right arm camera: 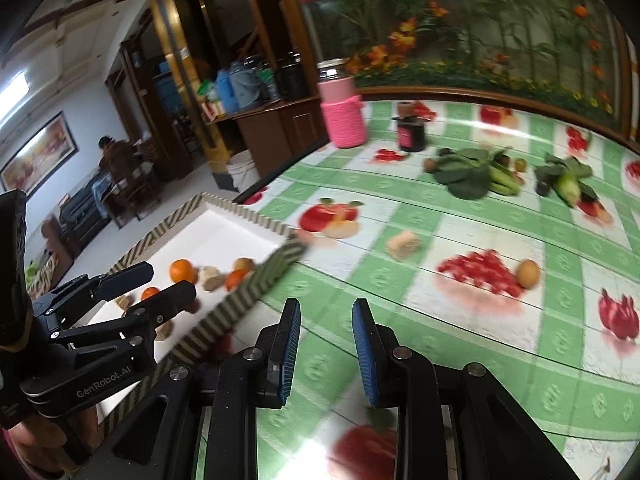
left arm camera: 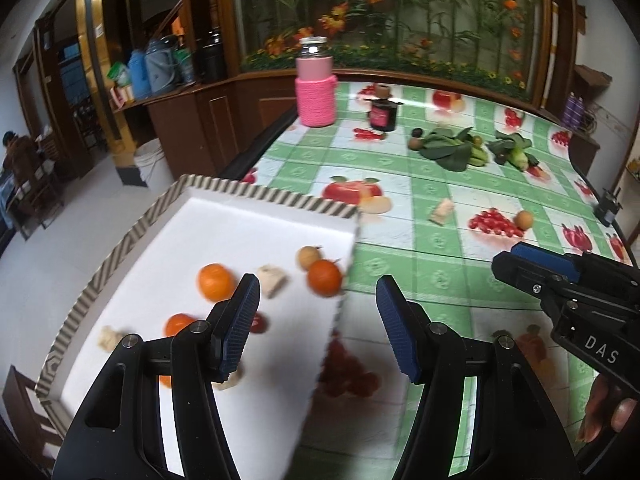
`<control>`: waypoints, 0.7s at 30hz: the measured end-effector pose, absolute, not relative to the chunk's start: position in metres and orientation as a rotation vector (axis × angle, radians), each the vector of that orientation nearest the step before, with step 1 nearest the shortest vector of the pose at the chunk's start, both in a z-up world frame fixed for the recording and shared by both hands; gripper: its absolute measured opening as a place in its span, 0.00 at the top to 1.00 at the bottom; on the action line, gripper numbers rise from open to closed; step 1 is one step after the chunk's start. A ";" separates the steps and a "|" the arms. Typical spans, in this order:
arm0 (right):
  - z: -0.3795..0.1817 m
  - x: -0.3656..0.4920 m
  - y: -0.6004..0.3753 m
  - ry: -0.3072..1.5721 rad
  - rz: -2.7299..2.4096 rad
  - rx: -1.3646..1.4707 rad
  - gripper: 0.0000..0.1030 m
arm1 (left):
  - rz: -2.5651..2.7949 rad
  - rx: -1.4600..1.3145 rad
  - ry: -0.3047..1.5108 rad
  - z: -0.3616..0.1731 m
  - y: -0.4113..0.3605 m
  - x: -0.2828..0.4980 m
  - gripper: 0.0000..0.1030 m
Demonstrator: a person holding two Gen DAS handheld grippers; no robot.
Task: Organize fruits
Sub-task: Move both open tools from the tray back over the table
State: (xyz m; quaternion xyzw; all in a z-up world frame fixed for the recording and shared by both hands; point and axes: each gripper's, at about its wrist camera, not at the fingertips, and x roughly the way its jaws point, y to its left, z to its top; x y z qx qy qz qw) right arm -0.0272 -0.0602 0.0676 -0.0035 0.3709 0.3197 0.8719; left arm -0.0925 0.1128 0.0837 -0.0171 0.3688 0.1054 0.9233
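While the left gripper [left arm camera: 318, 322] hangs over the right edge of the striped-rim tray [left arm camera: 276, 196], its jaws stand apart with nothing between them. Inside the tray lie three oranges [left arm camera: 216, 282], a longan [left arm camera: 308, 256] and pale ginger pieces [left arm camera: 271, 279]. On the fruit-print tablecloth [left arm camera: 440, 208] sit another ginger chunk [left arm camera: 442, 211] and a brown round fruit [left arm camera: 523, 219].

From the right wrist, the right gripper [right arm camera: 326, 350] hovers over the tablecloth just right of the tray, its jaws narrowly parted and empty. Leafy greens [right arm camera: 466, 176] lie well beyond, near a pink flask [right arm camera: 343, 116].
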 end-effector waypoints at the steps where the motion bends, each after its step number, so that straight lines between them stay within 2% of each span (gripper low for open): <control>1: 0.067 -0.026 -0.066 0.776 0.656 -0.007 0.75 | 0.208 -0.030 0.758 0.084 0.108 -0.090 0.41; 21: 0.051 -0.005 -0.170 0.820 0.476 0.058 0.75 | 0.078 -0.037 0.856 0.070 0.059 -0.045 0.41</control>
